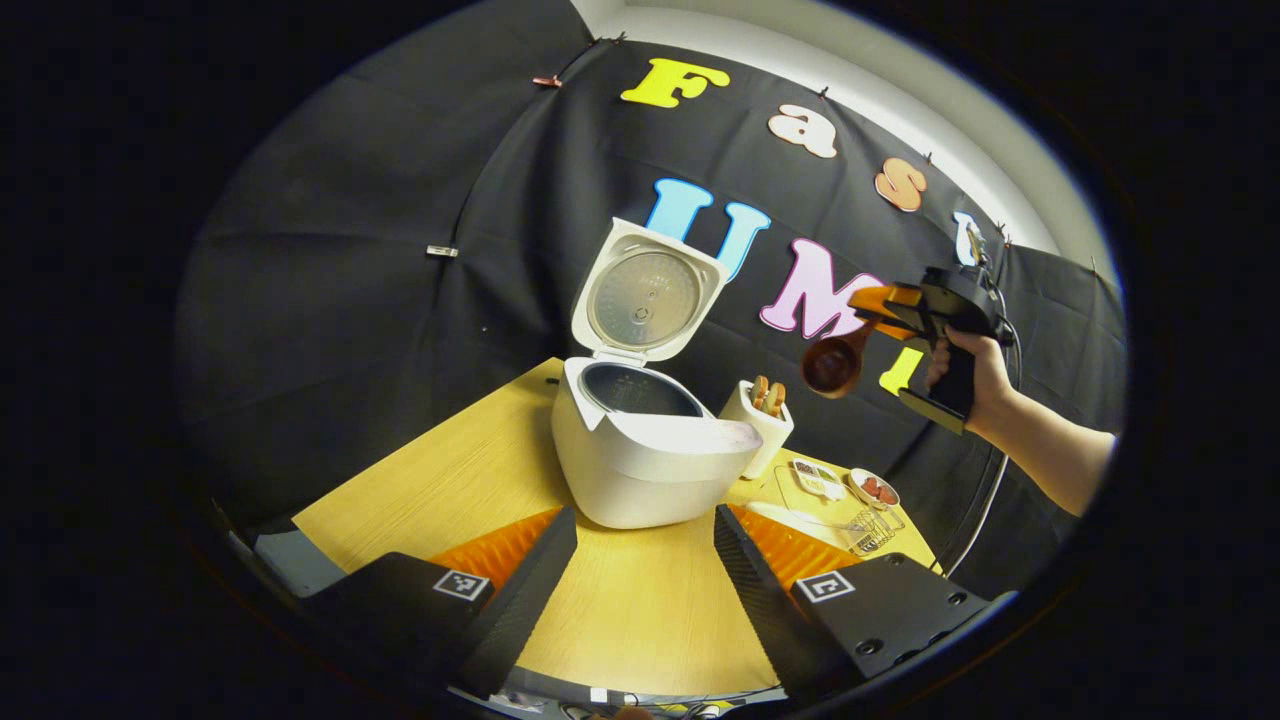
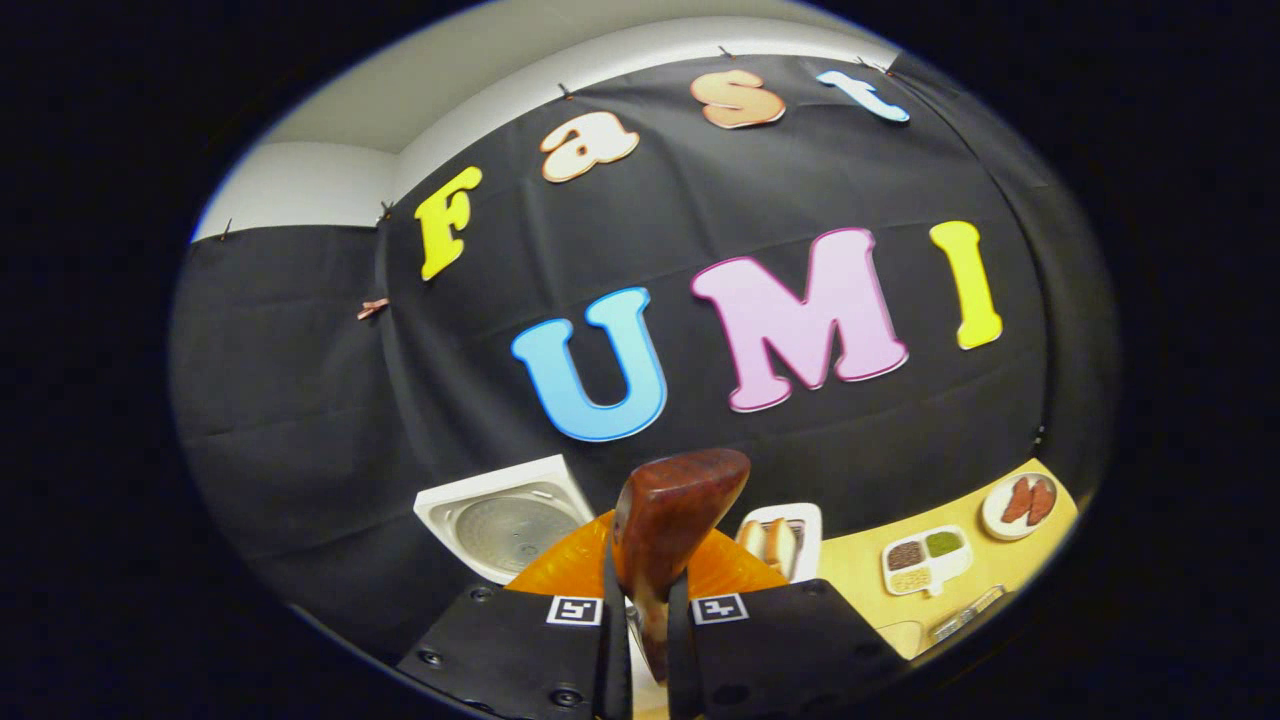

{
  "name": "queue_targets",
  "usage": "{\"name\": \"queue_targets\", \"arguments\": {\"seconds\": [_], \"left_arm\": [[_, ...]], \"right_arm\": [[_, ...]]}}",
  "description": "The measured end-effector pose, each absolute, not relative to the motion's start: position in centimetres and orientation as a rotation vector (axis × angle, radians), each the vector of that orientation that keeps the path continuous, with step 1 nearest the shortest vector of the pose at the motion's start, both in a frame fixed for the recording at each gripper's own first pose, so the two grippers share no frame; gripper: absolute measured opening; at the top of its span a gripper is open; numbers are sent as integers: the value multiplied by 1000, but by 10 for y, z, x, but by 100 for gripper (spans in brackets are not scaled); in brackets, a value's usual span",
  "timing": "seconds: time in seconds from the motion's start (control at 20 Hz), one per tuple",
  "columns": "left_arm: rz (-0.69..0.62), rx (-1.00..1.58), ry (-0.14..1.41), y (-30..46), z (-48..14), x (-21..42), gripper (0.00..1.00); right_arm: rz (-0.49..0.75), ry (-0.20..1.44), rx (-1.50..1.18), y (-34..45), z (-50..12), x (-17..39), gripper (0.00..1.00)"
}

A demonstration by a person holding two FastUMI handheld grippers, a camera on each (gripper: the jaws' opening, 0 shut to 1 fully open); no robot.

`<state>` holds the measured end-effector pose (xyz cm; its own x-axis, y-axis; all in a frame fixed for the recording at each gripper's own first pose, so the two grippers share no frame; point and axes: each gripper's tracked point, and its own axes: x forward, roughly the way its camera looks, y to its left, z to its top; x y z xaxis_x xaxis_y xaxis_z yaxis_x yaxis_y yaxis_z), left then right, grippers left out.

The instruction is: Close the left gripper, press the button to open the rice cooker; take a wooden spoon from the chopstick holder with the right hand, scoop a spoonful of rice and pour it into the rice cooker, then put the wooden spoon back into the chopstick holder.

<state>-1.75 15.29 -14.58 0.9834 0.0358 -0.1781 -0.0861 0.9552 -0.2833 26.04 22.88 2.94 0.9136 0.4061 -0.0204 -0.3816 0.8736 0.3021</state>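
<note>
The cooker (image 1: 640, 440) stands open on the table (image 1: 440, 480), lid up, with the holder (image 1: 760, 425) just beside it at 3 o'clock. In the left gripper view the right gripper (image 1: 880, 310) is raised well above the table at about 2 o'clock from the cooker, its fingers clamped on the spoon (image 1: 835, 365); the bowl hangs down and toward the cooker, so the long axis slants from the fingers down to about 8 o'clock. In the right gripper view the spoon (image 2: 670, 520) rises from between the narrow fingers of that gripper (image 2: 648, 640), bowl at 12 o'clock. The left gripper (image 1: 640, 570) has its fingers wide apart, holding nothing, the cooker at its 12 o'clock. The sectioned tray (image 2: 925, 558) lies on the table at 4 o'clock from the spoon; whether it holds the rice cannot be told. I judge scooping comes next, and the right hand is the nearer.
</note>
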Motion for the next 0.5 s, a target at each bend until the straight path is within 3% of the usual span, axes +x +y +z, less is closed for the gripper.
{"name": "queue_targets", "arguments": {"seconds": [0.5], "left_arm": [[110,-239,154,116,-122,-3,96]], "right_arm": [[166,84,349,18,13,269,18]]}}
